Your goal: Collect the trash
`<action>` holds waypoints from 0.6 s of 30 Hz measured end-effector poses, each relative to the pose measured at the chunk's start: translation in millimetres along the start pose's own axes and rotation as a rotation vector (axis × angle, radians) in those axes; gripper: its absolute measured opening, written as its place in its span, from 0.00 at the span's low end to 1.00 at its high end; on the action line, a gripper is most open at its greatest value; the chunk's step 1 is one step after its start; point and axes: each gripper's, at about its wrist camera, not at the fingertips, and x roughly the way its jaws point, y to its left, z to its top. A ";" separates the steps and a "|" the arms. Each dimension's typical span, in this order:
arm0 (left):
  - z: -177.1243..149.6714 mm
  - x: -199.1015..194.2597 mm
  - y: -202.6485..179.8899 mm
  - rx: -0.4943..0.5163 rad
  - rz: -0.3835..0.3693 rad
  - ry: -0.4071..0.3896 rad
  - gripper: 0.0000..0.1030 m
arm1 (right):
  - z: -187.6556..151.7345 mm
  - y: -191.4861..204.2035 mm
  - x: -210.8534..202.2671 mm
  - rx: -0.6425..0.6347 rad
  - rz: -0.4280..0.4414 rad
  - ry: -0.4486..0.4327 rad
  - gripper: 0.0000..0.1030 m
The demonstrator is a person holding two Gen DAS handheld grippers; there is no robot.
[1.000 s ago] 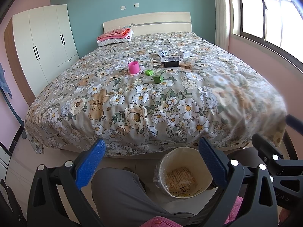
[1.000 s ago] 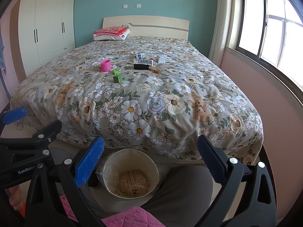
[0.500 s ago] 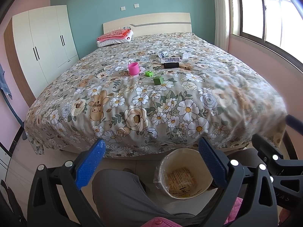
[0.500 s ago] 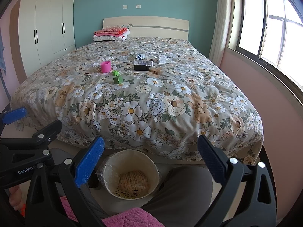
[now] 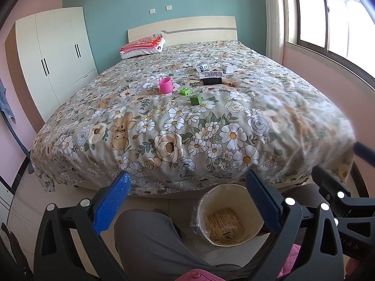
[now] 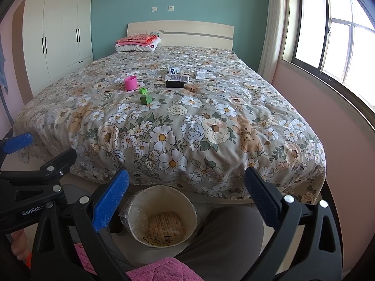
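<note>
Between the knees: lined bin (image 6: 161, 213), one wrapper inside. Both hand-held grippers, left (image 5: 187, 201) and right (image 6: 186, 197), splayed wide, empty, unmoved since a second ago. Bed (image 6: 187, 126) litter uncollected.

A pink cup (image 6: 130, 83) and two green blocks (image 6: 145, 98) sit mid-bed (close together). Folded pink bedding (image 5: 142, 46) lies by the headboard (image 6: 185, 34), and a white wardrobe (image 5: 50, 53) lines the left wall.

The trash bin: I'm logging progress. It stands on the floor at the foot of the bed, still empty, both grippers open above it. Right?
Not empty. Both wrist views show a printed wrapper lying in the trash bin. The rest holds: it stands at the foot of the bed, left gripper and right gripper open.
</note>
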 end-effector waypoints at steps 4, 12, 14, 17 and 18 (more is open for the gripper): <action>-0.2 0.4 1.5 -0.001 -0.001 0.001 0.97 | -0.8 -0.1 0.2 0.001 0.000 0.000 0.94; -1.6 0.3 2.0 -0.001 -0.001 0.001 0.97 | -0.8 0.1 0.3 0.001 0.001 0.000 0.94; -1.6 0.4 1.9 -0.001 -0.001 0.001 0.97 | -0.9 0.0 0.4 0.001 0.001 -0.001 0.94; -2.9 0.6 2.4 -0.002 -0.001 0.002 0.97 | -1.9 0.0 0.7 0.001 0.001 0.000 0.94; -3.2 0.5 2.9 -0.002 -0.002 0.003 0.97 | -1.9 0.0 0.8 0.001 0.001 0.000 0.94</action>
